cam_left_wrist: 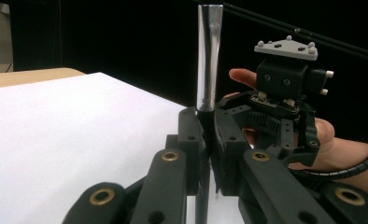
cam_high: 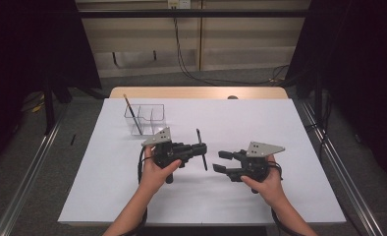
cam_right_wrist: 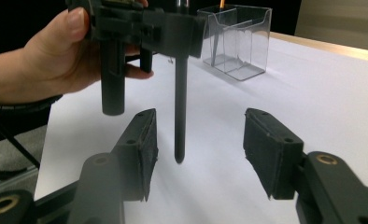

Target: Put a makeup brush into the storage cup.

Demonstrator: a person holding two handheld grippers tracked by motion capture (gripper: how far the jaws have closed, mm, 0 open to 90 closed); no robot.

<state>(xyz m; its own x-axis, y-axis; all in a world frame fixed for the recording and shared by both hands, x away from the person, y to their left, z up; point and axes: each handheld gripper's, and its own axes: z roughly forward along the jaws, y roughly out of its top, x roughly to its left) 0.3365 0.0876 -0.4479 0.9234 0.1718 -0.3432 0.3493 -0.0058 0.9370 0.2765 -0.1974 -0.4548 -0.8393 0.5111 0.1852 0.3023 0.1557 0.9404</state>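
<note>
The left gripper (cam_high: 200, 149) points toward the table's right side, its jaws clamped shut on a pen (cam_high: 202, 150), which crosses them and runs away from and toward the person in the high view. In the left gripper view the pen (cam_left_wrist: 208, 56) rises as a shiny silver barrel from between the closed jaws, its dark lower part dropping out of the frame below. In the right gripper view the pen (cam_right_wrist: 180, 107) hangs down dark and slim from the left gripper (cam_right_wrist: 184, 35), its tip just above the white table (cam_right_wrist: 313, 93) and apart from it. The right gripper (cam_high: 220, 162) faces the left one from the right, close by but not touching; its jaws stand partly apart with nothing pressed between the pads. From the right gripper view (cam_right_wrist: 198, 154) the pen's lower end sits in the gap ahead of the jaws, nearer the left pad, clear of both. The left hand (cam_high: 157, 172) wraps the left gripper's handle, and the right hand (cam_high: 265, 184) holds the other. Farther back on the table (cam_high: 231, 196), toward the left, stands a clear holder (cam_high: 150, 118) with compartments; a pencil (cam_high: 131, 113) leans in its leftmost one. Beyond the table lie a grey floor (cam_high: 240, 73) and cables (cam_high: 191, 69).
</note>
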